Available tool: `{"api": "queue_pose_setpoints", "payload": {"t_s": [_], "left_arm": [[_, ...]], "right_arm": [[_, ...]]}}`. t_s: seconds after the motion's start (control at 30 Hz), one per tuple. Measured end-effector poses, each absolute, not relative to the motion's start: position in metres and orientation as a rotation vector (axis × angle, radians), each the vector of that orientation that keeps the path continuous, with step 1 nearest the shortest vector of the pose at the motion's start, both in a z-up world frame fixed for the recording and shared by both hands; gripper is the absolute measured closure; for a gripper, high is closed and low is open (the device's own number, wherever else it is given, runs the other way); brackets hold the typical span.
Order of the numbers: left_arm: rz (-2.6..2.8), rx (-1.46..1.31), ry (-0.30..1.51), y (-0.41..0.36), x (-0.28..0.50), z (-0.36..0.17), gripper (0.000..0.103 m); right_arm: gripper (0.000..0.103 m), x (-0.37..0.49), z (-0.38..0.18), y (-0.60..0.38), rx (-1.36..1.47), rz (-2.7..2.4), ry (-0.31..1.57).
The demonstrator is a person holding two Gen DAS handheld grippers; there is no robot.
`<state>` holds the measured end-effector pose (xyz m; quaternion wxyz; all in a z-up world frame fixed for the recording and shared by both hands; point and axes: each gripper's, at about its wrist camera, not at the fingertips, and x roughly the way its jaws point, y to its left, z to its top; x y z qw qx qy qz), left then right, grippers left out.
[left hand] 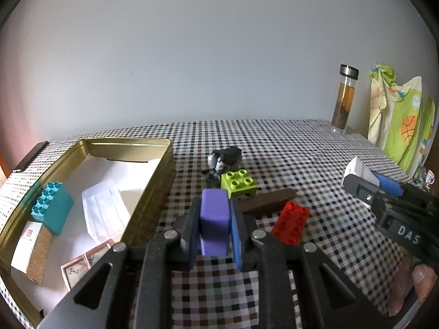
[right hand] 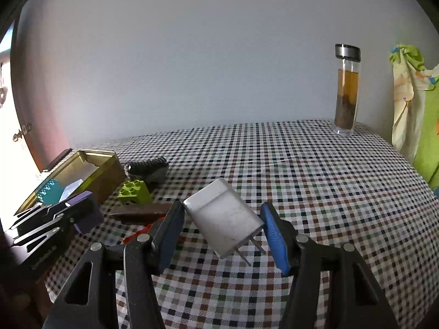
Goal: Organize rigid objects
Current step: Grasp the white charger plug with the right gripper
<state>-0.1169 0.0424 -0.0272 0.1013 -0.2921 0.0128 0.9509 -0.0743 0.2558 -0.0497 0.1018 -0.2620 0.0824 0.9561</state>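
Note:
My left gripper (left hand: 214, 209) is shut on a purple block (left hand: 214, 219), held just right of the open gold tin (left hand: 153, 170). A teal brick (left hand: 52, 208) lies inside the tin. My right gripper (right hand: 222, 211) is shut on a white charger plug (right hand: 225, 219), tilted above the cloth with its prongs pointing towards the camera. In the left wrist view that charger (left hand: 356, 168) shows at the far right. On the cloth past the purple block lie a green brick (left hand: 238, 183), a red brick (left hand: 290, 222), a brown flat piece (left hand: 269, 204) and a dark toy figure (left hand: 225, 159).
The tin also holds a white packet (left hand: 104, 213), a small box (left hand: 30, 249) and cards. A glass bottle (right hand: 347, 90) stands at the back right by the wall. A green cloth bag (left hand: 397, 126) hangs at the right edge of the checked tablecloth (right hand: 315, 178).

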Motion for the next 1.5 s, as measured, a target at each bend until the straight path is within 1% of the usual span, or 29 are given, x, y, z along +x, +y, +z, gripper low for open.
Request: {"api": "queue_pose_setpoints", "payload": {"t_s": [0.1, 0.43, 0.5, 0.6, 0.8, 0.93, 1.07, 1.17, 1.37, 1.5], "left_arm": [[2.815, -0.852, 0.032, 0.04, -0.114, -0.026, 0.085], [2.831, -0.829, 0.013, 0.034, -0.108, -0.024, 0.085], [2.833, -0.827, 0.013, 0.034, -0.107, -0.024, 0.085], [2.838, -0.821, 0.011, 0.033, -0.106, -0.024, 0.085], [2.84, -0.817, 0.002, 0.031, -0.103, -0.024, 0.085], [2.838, -0.819, -0.008, 0.029, -0.103, -0.023, 0.085], [2.822, -0.832, 0.002, 0.031, -0.104, -0.024, 0.085], [2.811, -0.85, 0.002, 0.032, -0.105, -0.025, 0.085], [2.798, -0.867, -0.017, 0.031, -0.107, -0.027, 0.085], [2.795, -0.869, -0.016, 0.031, -0.108, -0.027, 0.085]], "right_arm": [[0.043, -0.068, -0.045, 0.253, -0.708, 2.82, 0.215], [0.043, -0.051, -0.039, 0.243, -0.584, 2.837, 0.22], [0.046, -0.048, -0.037, 0.234, -0.554, 2.849, 0.185], [0.046, -0.043, -0.035, 0.222, -0.506, 2.86, 0.125], [0.047, -0.04, -0.034, 0.212, -0.476, 2.886, 0.089], [0.047, -0.044, -0.036, 0.227, -0.531, 2.868, 0.188], [0.046, -0.051, -0.043, 0.243, -0.656, 2.85, 0.262], [0.039, -0.066, -0.053, 0.246, -0.819, 2.827, 0.274], [0.036, -0.096, -0.075, 0.241, -1.101, 2.782, 0.249], [0.036, -0.104, -0.087, 0.243, -1.21, 2.739, 0.255]]}}
